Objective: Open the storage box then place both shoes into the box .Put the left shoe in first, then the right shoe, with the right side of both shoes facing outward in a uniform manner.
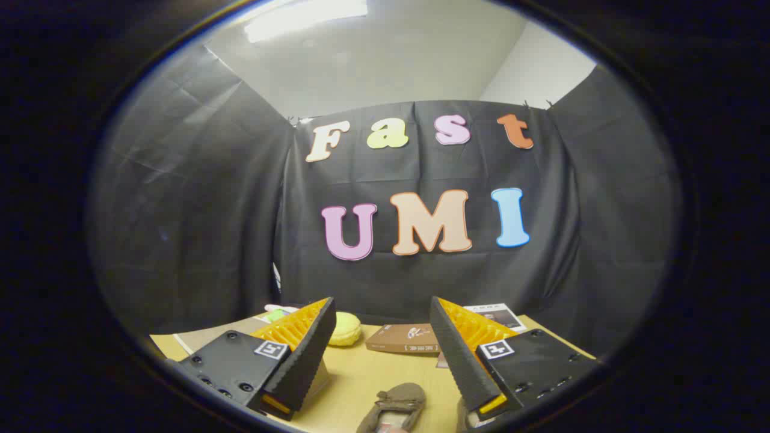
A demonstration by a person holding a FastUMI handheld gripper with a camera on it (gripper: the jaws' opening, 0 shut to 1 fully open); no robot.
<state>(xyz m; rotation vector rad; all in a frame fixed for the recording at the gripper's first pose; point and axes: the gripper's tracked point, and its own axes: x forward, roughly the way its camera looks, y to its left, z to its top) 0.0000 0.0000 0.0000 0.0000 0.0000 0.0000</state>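
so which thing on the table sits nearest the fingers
The grey-brown shoe, lying between the open hand-held gripper fingers. The brown box and yellow round object lie further back.

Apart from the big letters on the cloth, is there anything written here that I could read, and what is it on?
Nothing reads clearly.
Brown box beyond the fingers: pale print on its top and front edge, too blurred to read.
White sheet behind the box: dark print, too small to read.
Square black-and-white markers on the open gripper: patterns, not words.
Shoe between the fingers and yellow lump: no writing visible.
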